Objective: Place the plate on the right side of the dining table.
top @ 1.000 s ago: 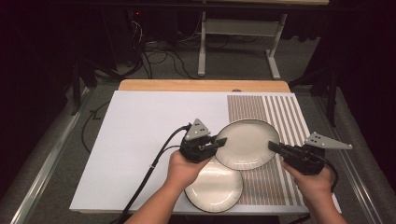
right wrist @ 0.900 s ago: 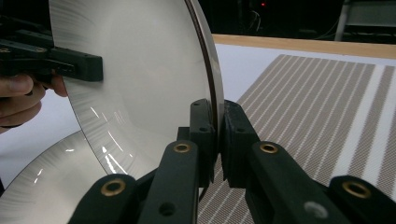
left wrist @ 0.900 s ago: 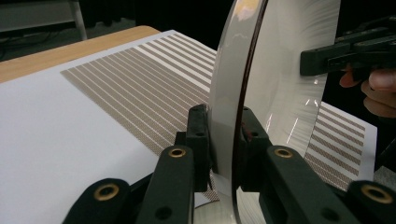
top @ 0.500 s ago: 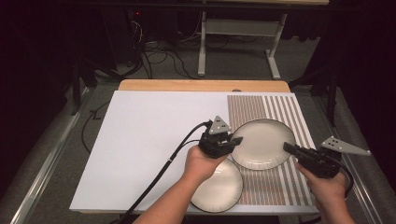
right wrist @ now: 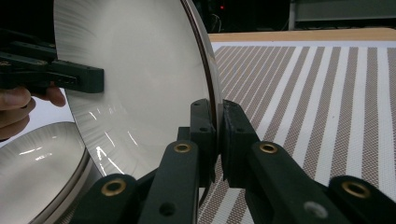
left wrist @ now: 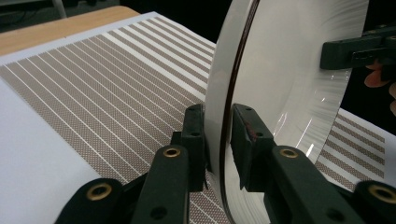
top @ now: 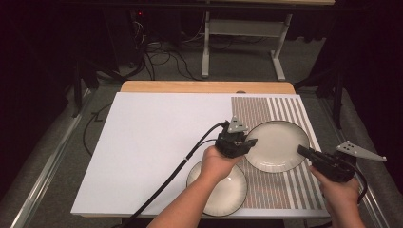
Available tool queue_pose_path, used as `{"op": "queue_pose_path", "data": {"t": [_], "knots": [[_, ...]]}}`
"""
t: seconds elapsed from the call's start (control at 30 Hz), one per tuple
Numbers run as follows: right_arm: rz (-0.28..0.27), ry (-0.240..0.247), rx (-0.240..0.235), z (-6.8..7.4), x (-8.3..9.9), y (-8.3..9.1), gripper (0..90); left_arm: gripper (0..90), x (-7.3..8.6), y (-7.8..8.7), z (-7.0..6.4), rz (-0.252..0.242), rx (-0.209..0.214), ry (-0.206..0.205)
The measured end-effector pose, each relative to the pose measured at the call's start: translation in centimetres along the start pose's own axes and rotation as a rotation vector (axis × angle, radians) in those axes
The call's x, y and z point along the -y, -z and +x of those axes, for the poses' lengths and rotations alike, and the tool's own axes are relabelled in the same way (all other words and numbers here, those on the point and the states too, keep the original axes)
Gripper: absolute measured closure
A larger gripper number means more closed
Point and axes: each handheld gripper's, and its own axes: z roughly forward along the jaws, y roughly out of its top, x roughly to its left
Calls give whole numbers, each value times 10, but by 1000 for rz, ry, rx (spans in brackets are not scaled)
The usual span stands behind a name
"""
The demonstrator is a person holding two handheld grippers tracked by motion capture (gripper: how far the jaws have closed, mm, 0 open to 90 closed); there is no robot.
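Item 1: far plate [top: 277,145], white with dark rim, over the striped mat [top: 280,109] at right of the table [top: 157,137]. Left gripper [top: 248,142] clamps its left rim; right gripper [top: 304,150] clamps its right rim, jaws narrowed onto the edge in both gripper views. Item 2: near plate [top: 223,187], flat at the near edge, partly under the person's left hand [top: 215,163].
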Motion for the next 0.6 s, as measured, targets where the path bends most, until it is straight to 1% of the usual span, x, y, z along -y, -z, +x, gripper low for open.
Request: {"op": "queue_pose_path", "data": {"t": [0.2, 0.3, 0.43, 0.6], "knots": [[6, -6, 14, -6, 2, -2, 868, 747, 1, -10, 1, 14, -8, 26], [7, -8, 22, -8, 3, -2, 868, 742, 0, -14, 1, 21, -18, 28], [16, -21, 26, -12, 5, -4, 867, 737, 0, -21, 2, 40, -23, 35], [27, -32, 40, -17, 7, -5, 868, 731, 1, -30, 3, 52, -17, 52]]}}
